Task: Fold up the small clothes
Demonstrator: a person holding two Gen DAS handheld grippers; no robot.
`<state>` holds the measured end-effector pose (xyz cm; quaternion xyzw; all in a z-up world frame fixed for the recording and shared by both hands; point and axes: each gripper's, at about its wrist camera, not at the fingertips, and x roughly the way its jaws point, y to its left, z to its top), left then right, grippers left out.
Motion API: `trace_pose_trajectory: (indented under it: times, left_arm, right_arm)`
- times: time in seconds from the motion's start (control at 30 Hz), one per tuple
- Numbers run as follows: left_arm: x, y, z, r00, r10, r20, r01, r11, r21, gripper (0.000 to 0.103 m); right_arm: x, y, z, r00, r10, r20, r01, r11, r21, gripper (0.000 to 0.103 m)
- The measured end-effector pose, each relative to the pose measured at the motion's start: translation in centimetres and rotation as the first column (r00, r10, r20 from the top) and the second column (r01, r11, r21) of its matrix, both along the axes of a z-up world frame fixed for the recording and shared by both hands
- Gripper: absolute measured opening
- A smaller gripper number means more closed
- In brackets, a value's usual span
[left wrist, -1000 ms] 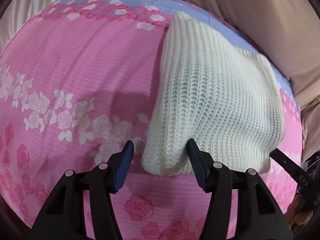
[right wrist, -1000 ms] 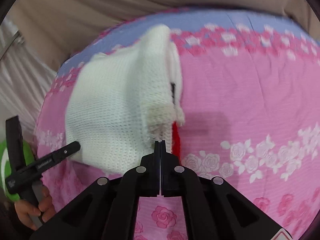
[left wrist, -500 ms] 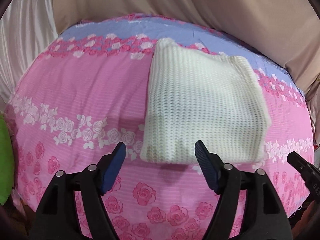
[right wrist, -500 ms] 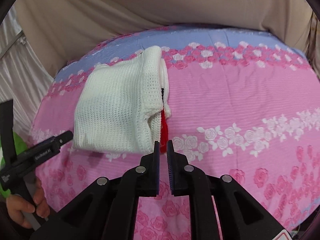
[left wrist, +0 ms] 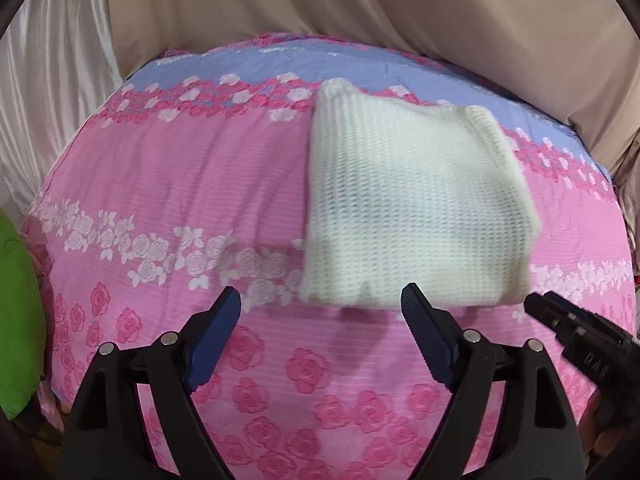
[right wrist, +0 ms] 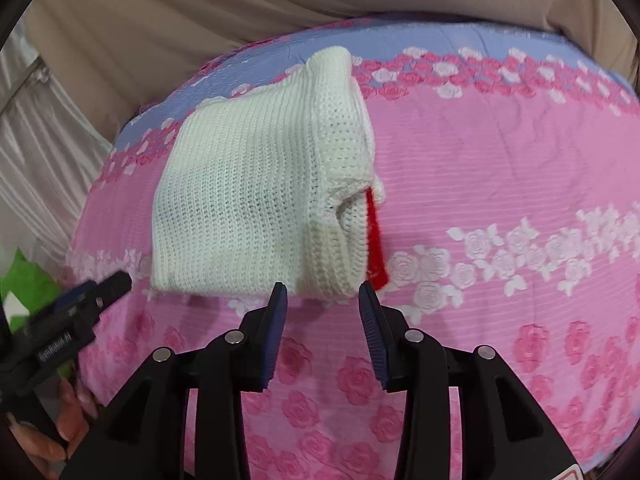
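Knitwear (left wrist: 416, 216), cream-white and folded into a rough rectangle, is laid on a surface covered by a pink rose-print cloth (left wrist: 168, 184) with a lavender band along its far edge. Beige drapes (left wrist: 440, 12) are seen behind, and something green (left wrist: 18, 320) at the left edge of the frame. In the right wrist view a red tag (right wrist: 376, 240) is seen at the fold's right edge. The left tool (left wrist: 320, 308) is held wide apart and empty just below the garment's near edge; the right tool (right wrist: 323, 296) is likewise parted and empty, just short of it.
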<state>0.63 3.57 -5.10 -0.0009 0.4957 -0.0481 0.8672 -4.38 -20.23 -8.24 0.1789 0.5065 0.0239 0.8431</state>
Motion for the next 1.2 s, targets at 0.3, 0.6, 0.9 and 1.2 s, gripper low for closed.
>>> trace_pose_trajectory:
  times: [0.3,0.6,0.9,1.2]
  left_arm:
    - [4.1,0.9,-5.8,0.983,-0.106,-0.152,0.115,0.992,0.054,0.077]
    - [4.5,-0.1,-6.9,0.991,0.016,-0.133,-0.006,0.997,0.073,0.081]
    - [3.5,1.2,-1.0,0.999,-0.039,-0.037,0.038,0.999,-0.038,0.077]
    - [10.5,-0.9,-1.4,0.997,-0.049,-0.054,0.049,0.999,0.012,0.077]
  right_arm:
    - [3.8,-0.8,-2.1,0.992,-0.116,-0.054,0.119,0.991,0.054,0.011]
    - [4.4,-1.9,-4.1,0.994,0.065,-0.087,-0.070,0.996,-0.059,0.011]
    - [1.3,-1.2,3.5,0.995,-0.063,0.081,0.067,0.996,-0.050,0.015]
    - [6.1,-1.0,5.7,0.991,-0.033,0.126,0.043,0.997,-0.071,0.018]
